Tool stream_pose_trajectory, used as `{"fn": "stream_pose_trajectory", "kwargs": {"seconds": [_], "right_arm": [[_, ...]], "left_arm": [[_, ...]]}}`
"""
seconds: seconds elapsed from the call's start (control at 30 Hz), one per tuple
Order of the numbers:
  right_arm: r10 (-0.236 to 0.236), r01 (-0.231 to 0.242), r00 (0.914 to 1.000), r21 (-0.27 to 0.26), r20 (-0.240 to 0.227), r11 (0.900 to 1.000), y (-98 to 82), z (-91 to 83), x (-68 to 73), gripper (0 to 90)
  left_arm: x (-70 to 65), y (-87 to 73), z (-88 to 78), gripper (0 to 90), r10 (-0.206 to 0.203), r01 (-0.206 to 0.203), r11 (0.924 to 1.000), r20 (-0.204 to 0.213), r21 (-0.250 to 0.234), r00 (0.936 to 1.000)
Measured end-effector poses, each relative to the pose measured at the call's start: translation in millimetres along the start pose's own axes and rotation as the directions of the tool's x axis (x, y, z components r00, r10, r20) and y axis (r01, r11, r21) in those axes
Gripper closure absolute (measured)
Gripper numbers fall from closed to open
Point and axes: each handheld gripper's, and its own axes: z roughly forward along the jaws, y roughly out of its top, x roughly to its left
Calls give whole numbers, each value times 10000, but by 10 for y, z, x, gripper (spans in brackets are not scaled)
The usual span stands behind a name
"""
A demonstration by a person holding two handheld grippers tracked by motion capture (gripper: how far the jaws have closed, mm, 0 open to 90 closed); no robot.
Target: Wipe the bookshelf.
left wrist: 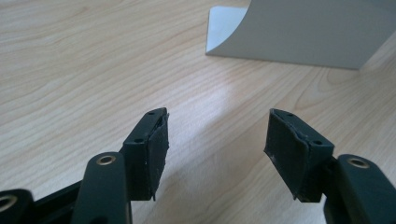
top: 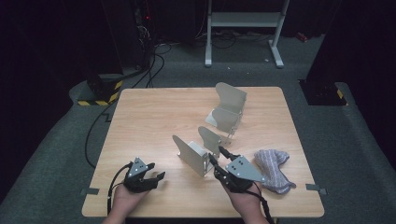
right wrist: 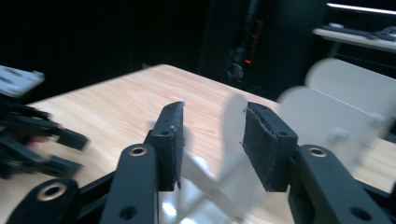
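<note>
Wooden bench (top: 154, 116) carries everything; largest to smallest. Two grey metal bookend-type stands: the far stand (top: 229, 109) sits upright right of centre, toward the far edge, with curved plates and a thin wire frame at its side. The near stand (top: 194, 154) sits around mid-bench, closer to the near edge, its flat plate angled and its smaller rounded plate (top: 208, 138) rising just behind it. In the left gripper view the near stand (left wrist: 303, 32) shows as a pale plate standing on the wood ahead of the jaws, well apart from them. A grey knitted cloth (top: 273, 169) lies crumpled near the right edge, toward the near right corner, just beside the right hand. Right gripper (top: 218, 156) is held in the right hand (top: 245, 198) at the near edge, pointing at the near stand, tips right at its near end; jaws part open. Right gripper view is motion-blurred: a pale blurred plate sits in the gap between the jaws, pads not visibly pressing on it, so no grip. Left gripper (top: 156, 175) is in the left hand (top: 123, 198) near the near left corner, low over bare wood, jaws wide open with nothing between them.
</note>
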Motion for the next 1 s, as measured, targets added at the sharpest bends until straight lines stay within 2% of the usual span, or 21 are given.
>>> {"fn": "stream_pose_trajectory", "kwargs": {"seconds": [0.1,0.13,0.23,0.37,0.6,0.67,0.7,0.8,1.0], "right_arm": [[-26,1,9978,373,660,9993,-87,23,-150,603],[4,-60,9963,646,858,9979,-136,66,-214,606],[89,-237,9918,1153,1271,9930,-249,192,-321,606],[233,-597,9808,1843,1935,9811,-395,408,-435,586],[90,-739,9624,2299,2715,9704,-449,626,-612,569],[159,-815,9621,2313,2723,9695,-444,678,-645,569],[139,-786,9638,2338,2663,9691,-442,708,-649,567],[-42,-623,9666,2507,2563,9661,-433,806,-627,567],[103,-703,9718,2477,2354,9663,-402,958,-571,605]], "left_arm": [[3,78,48,392,184,-185,9997,-79,-137,9998],[6,112,71,392,139,-140,9997,-25,-219,9999],[3,229,162,392,-31,46,9986,286,-526,9996],[-44,338,337,411,-77,111,9986,661,-516,9978],[-170,433,533,414,-28,126,9971,1298,-754,9915],[-217,446,573,416,-35,145,9971,1454,-750,9894],[-230,454,583,416,96,15,9973,1507,-739,9885],[-253,458,589,404,22,98,9968,1503,-790,9886],[-254,409,503,412,-41,175,9955,1430,-927,9897]]}}
